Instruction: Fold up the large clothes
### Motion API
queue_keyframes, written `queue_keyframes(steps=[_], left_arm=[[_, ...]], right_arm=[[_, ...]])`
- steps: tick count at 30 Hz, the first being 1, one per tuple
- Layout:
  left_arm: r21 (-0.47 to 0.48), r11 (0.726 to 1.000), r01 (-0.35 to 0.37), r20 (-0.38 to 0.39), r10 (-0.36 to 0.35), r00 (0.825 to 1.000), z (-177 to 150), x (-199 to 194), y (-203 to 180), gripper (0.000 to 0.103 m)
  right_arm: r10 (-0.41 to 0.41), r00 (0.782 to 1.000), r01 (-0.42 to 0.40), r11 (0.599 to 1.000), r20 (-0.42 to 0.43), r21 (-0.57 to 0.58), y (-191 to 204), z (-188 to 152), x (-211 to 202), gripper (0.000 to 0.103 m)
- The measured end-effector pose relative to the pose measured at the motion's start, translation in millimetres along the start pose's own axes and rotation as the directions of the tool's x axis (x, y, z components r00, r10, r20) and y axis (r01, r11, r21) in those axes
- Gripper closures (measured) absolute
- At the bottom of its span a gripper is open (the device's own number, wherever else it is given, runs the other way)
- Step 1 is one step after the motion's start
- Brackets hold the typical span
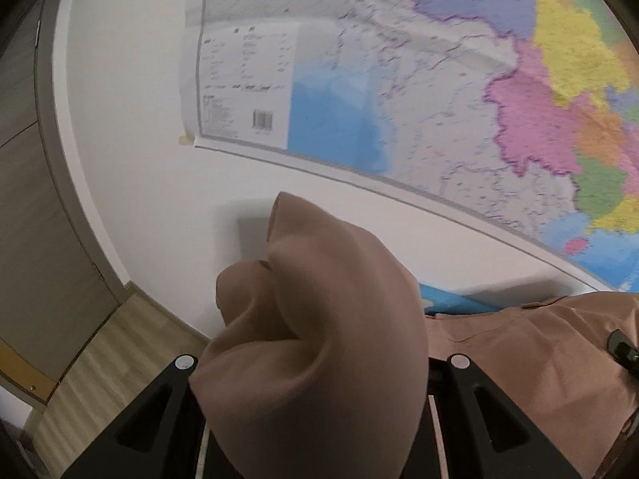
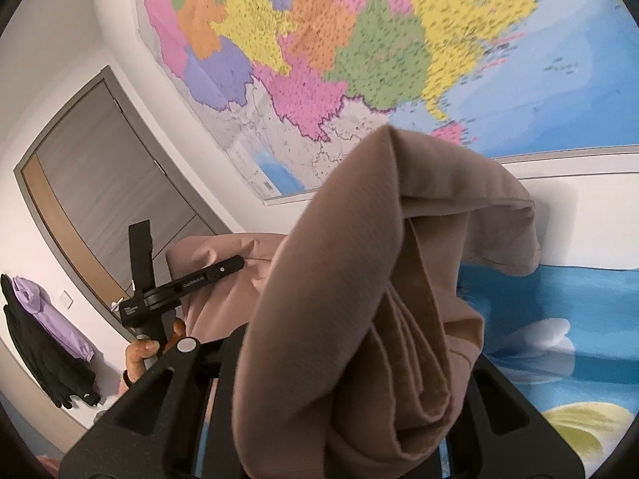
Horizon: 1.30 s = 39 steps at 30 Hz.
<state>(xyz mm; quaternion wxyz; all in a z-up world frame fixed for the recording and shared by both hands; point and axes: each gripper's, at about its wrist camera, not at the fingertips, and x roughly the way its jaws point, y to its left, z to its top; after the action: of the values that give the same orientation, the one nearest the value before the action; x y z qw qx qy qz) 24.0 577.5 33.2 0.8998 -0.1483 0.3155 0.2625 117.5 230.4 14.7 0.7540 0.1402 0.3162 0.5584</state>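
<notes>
Tan garment (image 2: 351, 319) bunches upward from both tools, left tool (image 1: 319, 363) and right tool (image 2: 339, 355) each pinching it.

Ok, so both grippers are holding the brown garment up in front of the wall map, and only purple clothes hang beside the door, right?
Not quite. The right wrist view shows black clothes hanging with the purple one beside the door. Otherwise right: left gripper and right gripper both hold the brown garment before the map.

No text can be read clearly. The wall map (image 1: 399, 80) carries a barcode (image 1: 262, 119) near its lower left corner, beside blurred legend print. White lettering on the black left tool (image 2: 191, 283) is too small to read.
</notes>
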Motion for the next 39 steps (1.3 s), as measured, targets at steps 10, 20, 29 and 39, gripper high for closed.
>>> queue_keyframes(steps=[10, 20, 29, 39], left_arm=[[-0.033, 0.999, -0.028, 0.012, 0.028, 1.0, -9, 38, 30, 0.085], [-0.089, 0.993, -0.078, -0.17, 0.062, 0.984, -64, 92, 70, 0.083], [-0.125, 0.99, -0.062, -0.192, 0.037, 0.981, -68, 92, 80, 0.082], [-0.194, 0.976, -0.103, -0.206, 0.062, 0.976, -68, 107, 99, 0.079]], right_arm=[[-0.008, 0.999, 0.004, 0.995, -0.046, -0.098, -5, -30, 14, 0.085], [0.088, 0.954, -0.06, 0.993, -0.287, 0.105, -55, -97, 12, 0.043], [0.089, 0.957, -0.013, 0.964, -0.275, 0.266, -109, -107, -37, 0.048], [0.092, 0.955, -0.038, 0.981, -0.281, 0.193, -93, -102, 5, 0.093]])
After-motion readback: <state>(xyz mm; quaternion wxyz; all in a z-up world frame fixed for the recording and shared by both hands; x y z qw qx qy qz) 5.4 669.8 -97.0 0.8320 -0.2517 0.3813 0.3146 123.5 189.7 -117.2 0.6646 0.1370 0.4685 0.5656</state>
